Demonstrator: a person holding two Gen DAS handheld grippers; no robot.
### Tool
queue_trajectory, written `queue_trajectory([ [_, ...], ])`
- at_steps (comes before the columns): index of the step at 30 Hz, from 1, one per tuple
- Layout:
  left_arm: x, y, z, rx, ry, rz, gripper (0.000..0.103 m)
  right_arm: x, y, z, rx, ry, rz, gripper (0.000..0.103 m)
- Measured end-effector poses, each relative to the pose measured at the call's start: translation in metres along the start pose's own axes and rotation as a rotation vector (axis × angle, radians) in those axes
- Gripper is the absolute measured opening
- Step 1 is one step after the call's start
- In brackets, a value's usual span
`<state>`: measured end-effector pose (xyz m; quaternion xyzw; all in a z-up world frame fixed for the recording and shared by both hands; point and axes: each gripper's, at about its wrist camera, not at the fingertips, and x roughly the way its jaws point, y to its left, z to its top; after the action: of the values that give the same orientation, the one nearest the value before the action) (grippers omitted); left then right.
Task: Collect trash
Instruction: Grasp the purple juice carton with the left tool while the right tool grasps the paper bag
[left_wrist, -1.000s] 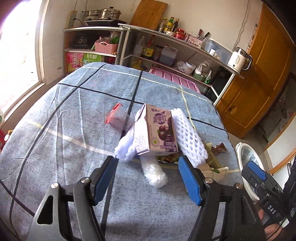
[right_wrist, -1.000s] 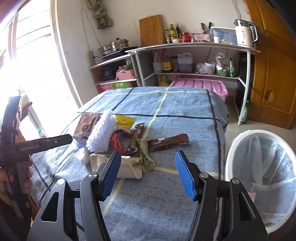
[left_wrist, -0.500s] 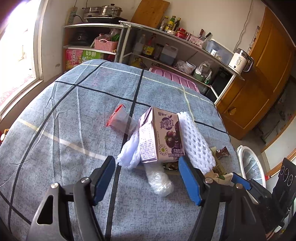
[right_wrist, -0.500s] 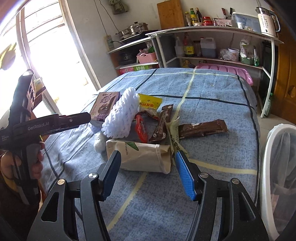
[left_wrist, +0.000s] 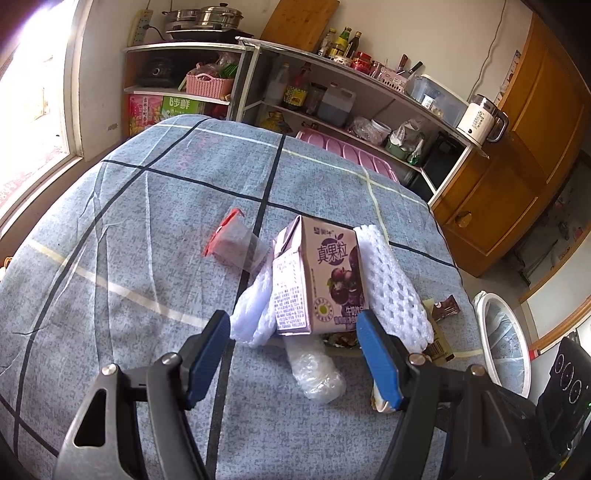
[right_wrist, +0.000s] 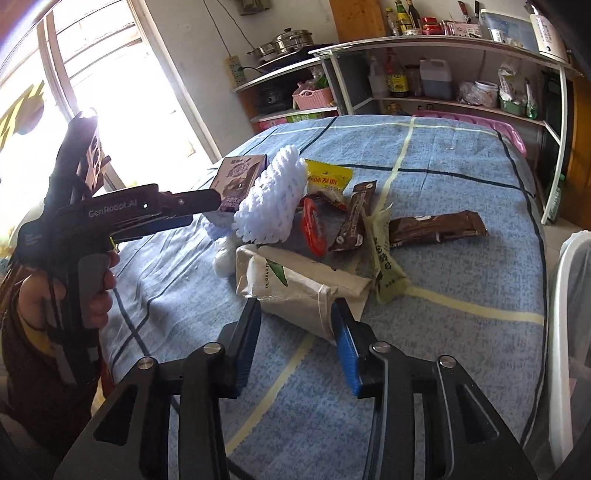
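Picking up the first piece of trash appears to be the step in hand: the right gripper (right_wrist: 295, 317) has its jaws just closing around the near end of the beige paper bag (right_wrist: 295, 284), which lies on the blue checked cloth (right_wrist: 461, 332) at the front of the litter pile. The bag end sits between the blue pads; whether they press it yet cannot be told, so the jaws read as partly closed. Next, the grip likely needs to finish closing, then lift and carry toward the white bin (right_wrist: 565, 332) at 3 o'clock. The left gripper (left_wrist: 291, 332) hovers about half open and empty, its jaws either side of the purple juice carton (left_wrist: 317, 280) without touching it. White foam netting (left_wrist: 388, 284) lies at the carton's 3 o'clock, a clear plastic wad (left_wrist: 314, 369) at 6 o'clock.
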<state>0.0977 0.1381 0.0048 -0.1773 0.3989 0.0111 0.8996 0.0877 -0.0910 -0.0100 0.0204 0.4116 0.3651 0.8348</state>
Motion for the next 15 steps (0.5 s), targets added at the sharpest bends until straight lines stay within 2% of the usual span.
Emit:
queue_trajectory([
  [6, 0.005, -0.004, 0.001, 0.003, 0.009, -0.004, 0.073, 0.009, 0.007, 0.002, -0.018, 0.013, 0.012, 0.04],
  [7, 0.006, -0.006, 0.001, 0.008, 0.009, -0.002, 0.073, 0.011, 0.007, 0.002, -0.015, 0.016, 0.01, 0.036],
  [8, 0.006, -0.007, 0.002, 0.008, 0.008, 0.0, 0.073, 0.013, 0.008, 0.002, -0.012, 0.018, 0.014, 0.025],
  [11, 0.01, -0.006, 0.004, -0.018, 0.018, -0.012, 0.073, 0.016, 0.007, -0.001, 0.002, 0.02, 0.027, 0.019],
  [15, 0.009, -0.009, 0.007, -0.026, -0.006, -0.009, 0.073, 0.01, 0.006, -0.004, 0.015, -0.002, 0.021, 0.01],
])
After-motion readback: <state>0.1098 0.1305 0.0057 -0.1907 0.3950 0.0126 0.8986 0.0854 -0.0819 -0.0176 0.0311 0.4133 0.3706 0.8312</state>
